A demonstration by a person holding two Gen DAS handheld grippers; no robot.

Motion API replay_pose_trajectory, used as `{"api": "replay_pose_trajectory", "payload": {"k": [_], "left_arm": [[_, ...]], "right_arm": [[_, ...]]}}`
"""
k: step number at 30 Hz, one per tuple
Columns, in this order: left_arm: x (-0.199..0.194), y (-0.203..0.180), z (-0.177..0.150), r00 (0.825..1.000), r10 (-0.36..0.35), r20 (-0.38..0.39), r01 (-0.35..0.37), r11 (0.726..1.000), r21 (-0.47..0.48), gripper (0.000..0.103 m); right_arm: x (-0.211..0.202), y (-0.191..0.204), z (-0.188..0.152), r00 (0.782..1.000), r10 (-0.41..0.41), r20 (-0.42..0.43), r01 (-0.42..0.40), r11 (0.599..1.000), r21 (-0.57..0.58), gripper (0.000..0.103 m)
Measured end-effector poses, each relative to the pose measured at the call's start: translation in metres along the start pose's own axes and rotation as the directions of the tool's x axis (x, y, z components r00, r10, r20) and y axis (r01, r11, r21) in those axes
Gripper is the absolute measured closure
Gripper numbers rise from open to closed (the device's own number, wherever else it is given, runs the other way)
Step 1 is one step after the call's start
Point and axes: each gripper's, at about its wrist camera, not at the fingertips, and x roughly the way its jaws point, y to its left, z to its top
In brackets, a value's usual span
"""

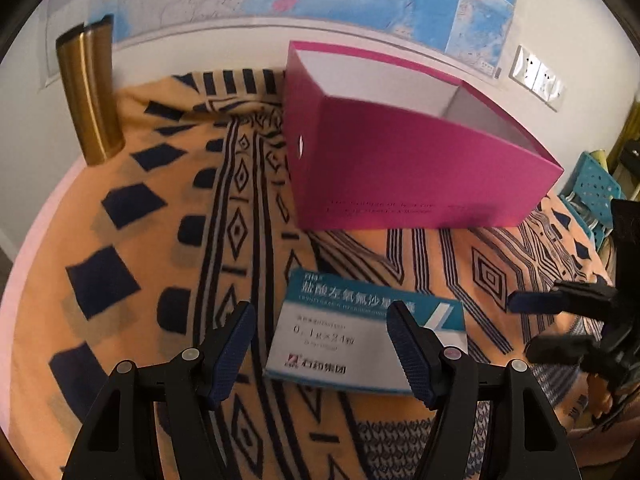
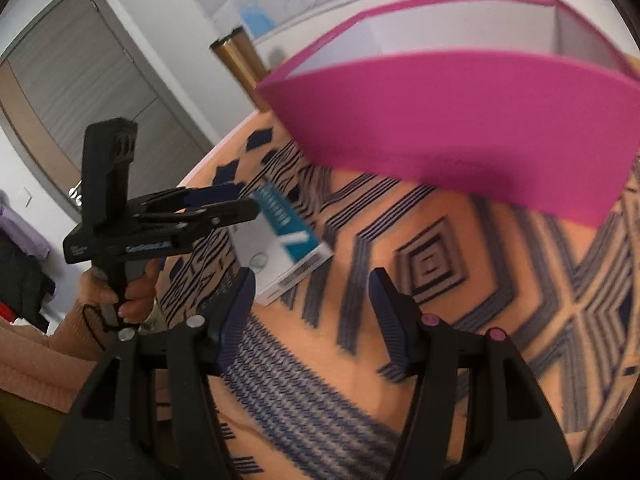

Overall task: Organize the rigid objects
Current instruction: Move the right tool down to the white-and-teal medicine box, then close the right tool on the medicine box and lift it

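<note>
In the left wrist view the medicine box (image 1: pixel 360 340), a flat white and teal carton, lies on the patterned orange cloth (image 1: pixel 140 240) in the lower middle of the frame, directly ahead of the left gripper (image 1: pixel 320 344). Its jaws stand partly apart with nothing clamped: the left pad is clear of the carton's left edge, while the right pad overlaps the carton's right part in the picture, and whether it touches cannot be told. The carton's long axis runs roughly left to right across the frame, slightly tilted down to the right, so it lies across the jaw gap rather than along it. Above it, in the upper right of the frame, stands the open pink box (image 1: pixel 420 168), apparently empty as far as its inside shows, and the likely place for the carton. In the right wrist view the right gripper (image 2: pixel 312 312) has its jaws likewise partly apart over bare cloth, and the carton sits up and left of them, just under the left gripper's tips. The left hand is plainly the nearer one, so I judge the pickup falls to it, once the jaws straddle the carton's shorter span.
</note>
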Motion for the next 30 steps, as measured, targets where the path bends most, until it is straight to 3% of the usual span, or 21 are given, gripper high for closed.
{"api": "replay_pose_trajectory", "payload": {"k": [8, 16, 18, 21, 30], "left_arm": [[0.002, -0.012, -0.009, 0.995, -0.088, -0.037, 0.089, 0.996, 0.026, 0.034], [0.001, -0.035, -0.017, 0.979, -0.194, -0.06, 0.197, 0.979, 0.047, 0.034], [0.0, -0.04, -0.018, 0.978, -0.201, -0.057, 0.204, 0.978, 0.05, 0.037], [0.0, -0.043, -0.018, 0.978, -0.198, -0.062, 0.201, 0.978, 0.055, 0.049], [-0.002, -0.043, -0.02, 0.975, -0.209, -0.071, 0.212, 0.976, 0.04, 0.05]], "right_arm": [[0.019, 0.014, 0.001, 0.999, 0.037, -0.028, -0.037, 0.999, 0.001, 0.043], [0.012, -0.001, 0.0, 1.0, -0.003, -0.011, 0.004, 0.999, 0.04, 0.044], [0.009, -0.007, -0.001, 1.0, -0.022, -0.005, 0.022, 0.998, 0.058, 0.045], [0.004, -0.016, -0.005, 1.0, -0.031, -0.001, 0.031, 0.996, 0.08, 0.049], [0.002, -0.018, -0.01, 0.998, -0.066, -0.009, 0.067, 0.994, 0.081, 0.058]]}}
